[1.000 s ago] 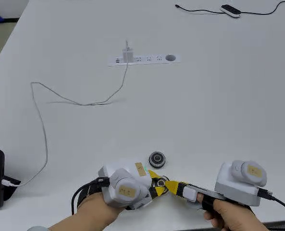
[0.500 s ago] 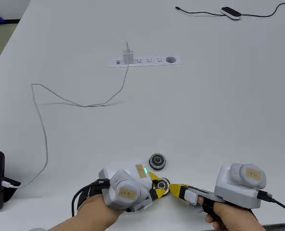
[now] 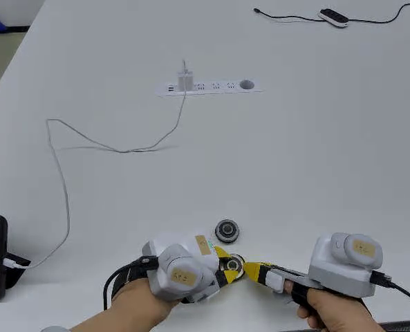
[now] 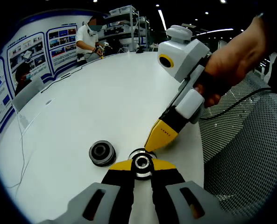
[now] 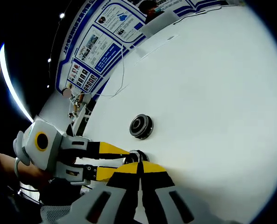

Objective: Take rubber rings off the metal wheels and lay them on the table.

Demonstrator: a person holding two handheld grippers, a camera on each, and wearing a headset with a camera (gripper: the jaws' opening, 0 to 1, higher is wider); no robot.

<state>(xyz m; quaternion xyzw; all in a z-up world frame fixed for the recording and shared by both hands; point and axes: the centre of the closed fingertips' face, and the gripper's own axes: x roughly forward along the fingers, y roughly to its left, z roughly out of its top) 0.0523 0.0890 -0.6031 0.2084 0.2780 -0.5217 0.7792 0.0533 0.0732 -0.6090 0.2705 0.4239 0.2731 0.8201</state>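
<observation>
Left gripper view: left tool clamps wheel, second wheel beside. Right gripper view: right tool pinched closed at wheel's rim.

Head view overhead; gripper views close, facing, sharing wheel.

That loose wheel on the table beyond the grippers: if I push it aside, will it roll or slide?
Probably slides: the loose wheel appears to lie flat on the table, so rolling seems unlikely. Its black rubber ring may grip the smooth surface and drag. It looks like metal inside, so likely heavy for its size.
</observation>
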